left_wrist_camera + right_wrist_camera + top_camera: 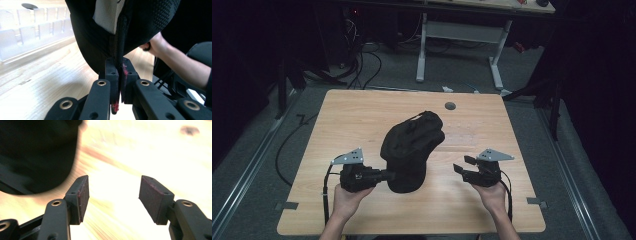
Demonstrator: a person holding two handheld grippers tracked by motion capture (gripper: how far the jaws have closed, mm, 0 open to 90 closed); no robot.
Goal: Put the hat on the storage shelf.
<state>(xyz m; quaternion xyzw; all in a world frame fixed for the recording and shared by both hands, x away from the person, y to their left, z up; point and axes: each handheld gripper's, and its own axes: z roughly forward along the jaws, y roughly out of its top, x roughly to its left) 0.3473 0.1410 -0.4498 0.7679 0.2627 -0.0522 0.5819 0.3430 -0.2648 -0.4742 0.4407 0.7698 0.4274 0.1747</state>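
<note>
A black cap (412, 147) lies in the middle of the wooden table (357, 115), its brim toward the front edge. My left gripper (388, 175) comes in from the left and is shut on the brim's edge. In the left gripper view its jaws (119, 67) pinch the black fabric of the cap (140, 22), which rises above them with a pale inner lining showing. My right gripper (462, 166) hovers to the right of the cap, open and apart from it. The right gripper view has the gripper (113, 195) with bare pads and the cap (32, 152) at upper left.
A round grey grommet (450, 105) sits in the tabletop behind the cap. A white-legged desk (459, 35) and floor cables (362, 65) lie beyond the table's far edge. The person's other forearm (175, 62) crosses the right of the left gripper view.
</note>
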